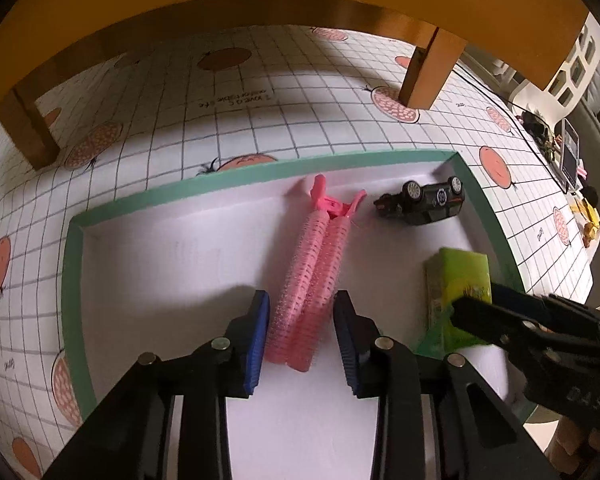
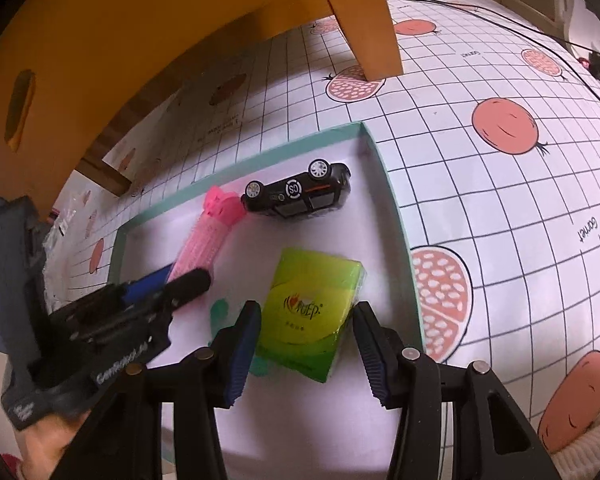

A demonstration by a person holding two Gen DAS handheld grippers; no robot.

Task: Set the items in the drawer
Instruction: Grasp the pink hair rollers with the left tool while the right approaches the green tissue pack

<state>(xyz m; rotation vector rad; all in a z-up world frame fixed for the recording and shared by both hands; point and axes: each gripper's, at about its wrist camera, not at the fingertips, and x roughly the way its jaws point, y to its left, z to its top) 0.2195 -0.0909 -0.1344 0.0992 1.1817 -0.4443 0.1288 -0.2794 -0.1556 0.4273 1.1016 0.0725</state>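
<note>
The drawer (image 1: pixel 260 174) (image 2: pixel 260 156), white inside with a green rim, lies on a patterned mat. In it are a pink hair roller clip (image 1: pixel 312 256) (image 2: pixel 208 236), a black toy car (image 1: pixel 424 202) (image 2: pixel 300 192) on its side at the far right corner, and a green tissue pack (image 1: pixel 458 276) (image 2: pixel 312 304). My left gripper (image 1: pixel 301 298) (image 2: pixel 172 280) is open, its pads close on either side of the roller's near end. My right gripper (image 2: pixel 308 308) (image 1: pixel 480 300) is open astride the tissue pack, with gaps on both sides.
A yellow wooden piece of furniture overhangs the far side, one leg (image 1: pixel 428 72) (image 2: pixel 368 28) standing on the mat (image 1: pixel 300 100) just beyond the drawer. A black cable (image 1: pixel 500 96) runs across the mat at right. A hand (image 2: pixel 32 448) holds the left gripper.
</note>
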